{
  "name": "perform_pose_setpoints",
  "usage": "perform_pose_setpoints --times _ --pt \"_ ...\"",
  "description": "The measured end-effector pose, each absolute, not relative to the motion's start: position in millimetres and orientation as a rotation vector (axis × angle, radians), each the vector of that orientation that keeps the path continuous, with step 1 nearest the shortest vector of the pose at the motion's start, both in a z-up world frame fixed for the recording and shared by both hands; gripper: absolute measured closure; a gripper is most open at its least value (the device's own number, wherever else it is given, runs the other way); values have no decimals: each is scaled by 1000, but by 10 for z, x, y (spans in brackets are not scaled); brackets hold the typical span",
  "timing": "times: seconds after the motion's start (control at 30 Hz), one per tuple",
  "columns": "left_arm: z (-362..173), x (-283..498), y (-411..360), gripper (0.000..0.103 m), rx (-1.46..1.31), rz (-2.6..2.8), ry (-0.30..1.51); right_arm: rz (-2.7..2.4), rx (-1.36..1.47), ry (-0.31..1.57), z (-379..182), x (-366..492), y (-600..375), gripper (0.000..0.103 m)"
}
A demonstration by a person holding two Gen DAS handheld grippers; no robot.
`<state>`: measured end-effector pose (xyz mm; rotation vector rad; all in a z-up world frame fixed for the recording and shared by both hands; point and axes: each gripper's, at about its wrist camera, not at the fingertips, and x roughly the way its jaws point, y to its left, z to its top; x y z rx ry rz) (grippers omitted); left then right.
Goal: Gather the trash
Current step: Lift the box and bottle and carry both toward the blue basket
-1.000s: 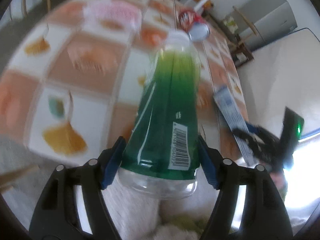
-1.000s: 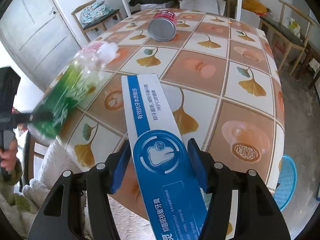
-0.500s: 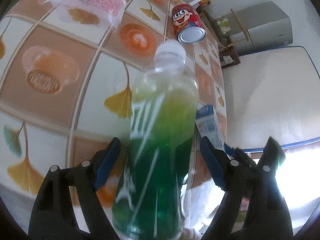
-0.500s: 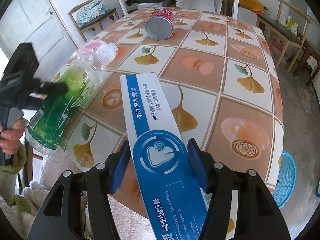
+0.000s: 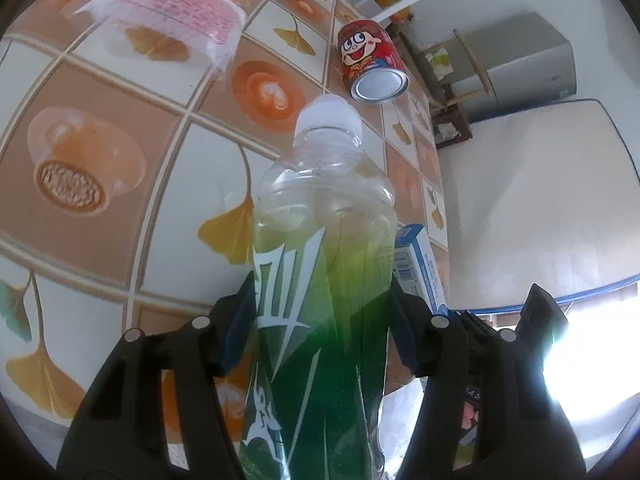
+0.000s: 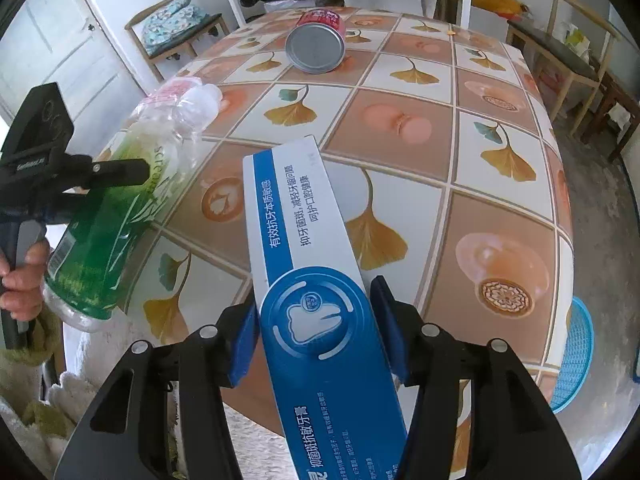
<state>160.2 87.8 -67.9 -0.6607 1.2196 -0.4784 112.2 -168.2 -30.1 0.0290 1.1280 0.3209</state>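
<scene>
My left gripper (image 5: 324,328) is shut on a green plastic bottle (image 5: 320,280) with a white cap, held above the near table edge; the bottle also shows in the right wrist view (image 6: 116,208). My right gripper (image 6: 316,340) is shut on a blue and white toothpaste box (image 6: 304,256), held over the table's near edge; the box's end shows in the left wrist view (image 5: 420,264). A red can (image 5: 370,62) lies on its side on the tiled table (image 5: 120,184), also in the right wrist view (image 6: 316,44). A crumpled pink and clear wrapper (image 5: 172,20) lies further left.
A blue plastic basket (image 6: 572,352) stands on the floor at the table's right. Wooden chairs (image 6: 576,60) stand around the table. A grey cabinet (image 5: 520,68) and a white mattress (image 5: 540,200) stand beyond the table's far side.
The left gripper has tilted and moved in over the table with the bottle, first blurred, now steady. The right gripper and box have stayed almost still.
</scene>
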Motion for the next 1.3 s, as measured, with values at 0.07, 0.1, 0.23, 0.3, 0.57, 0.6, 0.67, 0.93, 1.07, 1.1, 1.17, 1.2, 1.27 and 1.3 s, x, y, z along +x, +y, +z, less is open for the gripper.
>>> perform_pose_setpoints --times 0.07,0.1,0.23,0.3,0.57,0.6,0.67,0.93,1.07,1.1,1.17,1.2,1.27,1.3 --pt "-685 1531 903 46 -670 -473 1205 316 23 1138 -294 1128 -1664 51" --pt "-685 1494 916 46 -675 -469 1198 317 20 1143 -292 1125 -1652 51" --pt "-691 1400 961 46 -691 -462 1184 316 -3 1158 -299 1102 -1612 51" --pt "-689 1376 958 46 -688 -456 1179 311 -24 1164 -302 1092 -1585 50" --pt "-654 1321 937 46 -654 -457 1169 261 -107 1164 -319 1059 -1487 53" --pt "-656 1320 943 46 -658 -460 1166 257 -105 1163 -318 1058 -1483 56" --pt "-664 1335 954 46 -675 -463 1160 250 -89 1162 -308 1055 -1487 56" --pt "-656 1272 1007 46 -717 -487 1120 256 7 1153 -216 1050 -1557 56" --pt "-574 1226 1018 46 -719 -506 1084 269 61 1143 -156 1043 -1596 56" --pt "-557 1216 1027 46 -718 -510 1077 272 71 1141 -144 1041 -1600 56" --pt "-500 1198 1032 46 -717 -516 1057 281 99 1134 -114 1033 -1614 56" --pt "-474 1188 1034 46 -715 -517 1048 286 116 1130 -95 1028 -1623 56" --pt "-437 1166 1039 46 -713 -519 1035 293 136 1125 -68 1018 -1634 56" --pt "-420 1157 1045 46 -713 -521 1030 296 145 1121 -52 1014 -1640 56"
